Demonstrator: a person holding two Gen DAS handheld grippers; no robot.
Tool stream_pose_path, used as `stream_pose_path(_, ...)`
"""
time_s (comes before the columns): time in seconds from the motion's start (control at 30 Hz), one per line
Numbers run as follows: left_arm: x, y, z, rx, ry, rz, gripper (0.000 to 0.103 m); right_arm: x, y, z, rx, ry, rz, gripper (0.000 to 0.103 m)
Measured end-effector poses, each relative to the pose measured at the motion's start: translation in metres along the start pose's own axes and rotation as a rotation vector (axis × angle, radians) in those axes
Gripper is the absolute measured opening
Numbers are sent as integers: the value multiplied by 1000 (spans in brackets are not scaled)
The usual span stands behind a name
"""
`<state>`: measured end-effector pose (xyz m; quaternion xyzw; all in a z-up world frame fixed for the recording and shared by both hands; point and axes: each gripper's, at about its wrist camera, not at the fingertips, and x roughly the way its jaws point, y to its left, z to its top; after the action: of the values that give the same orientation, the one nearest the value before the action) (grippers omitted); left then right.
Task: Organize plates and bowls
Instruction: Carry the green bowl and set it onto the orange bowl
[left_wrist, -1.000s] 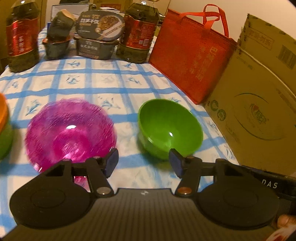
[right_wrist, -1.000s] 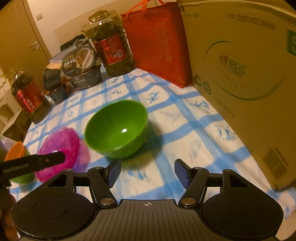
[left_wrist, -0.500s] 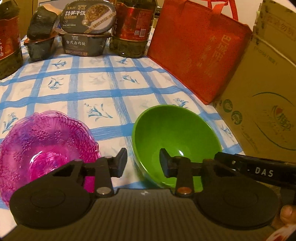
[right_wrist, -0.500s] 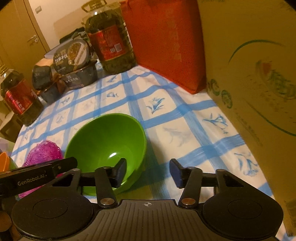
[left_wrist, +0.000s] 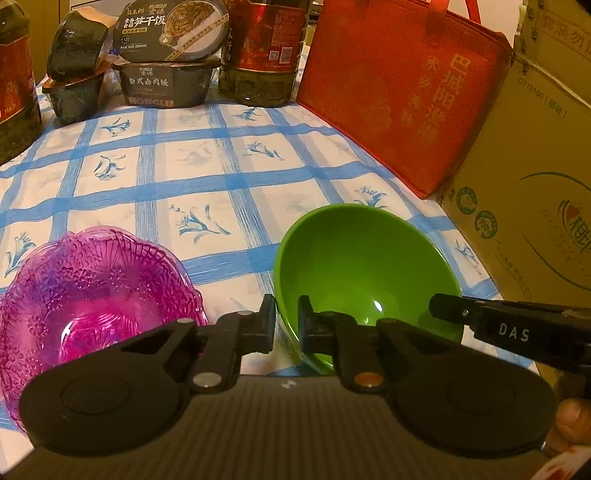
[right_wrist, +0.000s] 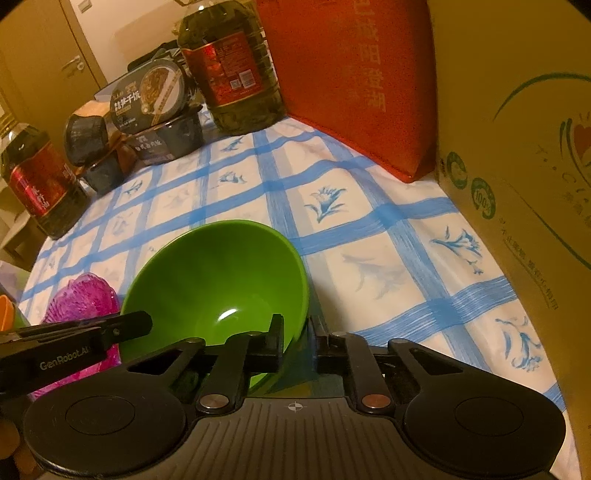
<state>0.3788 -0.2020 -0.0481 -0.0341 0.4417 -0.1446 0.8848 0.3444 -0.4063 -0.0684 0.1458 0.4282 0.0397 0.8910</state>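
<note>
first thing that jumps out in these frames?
The bright green bowl near the front of the blue-checked tablecloth, with both grippers closed on its rim: left gripper on the left side, right gripper on the right. Just left of it sits a magenta cut-glass dish; a red tote bag stands behind.

Left gripper (left_wrist: 286, 325) and right gripper (right_wrist: 297, 341): matte black bodies, ribbed grey plate behind the fingers (left_wrist: 264, 325), two round discs, silver and copper pivot screws. White markings "DAS", "GenRobot.AI". Bare skin beside right disc.
</note>
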Motion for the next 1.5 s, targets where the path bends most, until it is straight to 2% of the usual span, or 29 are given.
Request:
stream_pose_path(0.23, -22, -1, -12, 0, 9, -8, 10, -23, 6, -10, -2, 2, 12, 12)
stream_pose_path(0.63, -109, 8, -54, -43, -15, 7, 10, -95, 46, -52, -27, -18, 38, 12)
stream_pose_path(1.0, -192, 51, -100, -101, -69, 71, 10, -136, 109, -103, -82, -13, 113, 12)
stream_pose_path(1.5, -257, 126, -140, -236, -128, 153, 10, -138, 202, -132, -225, 10, 190, 12)
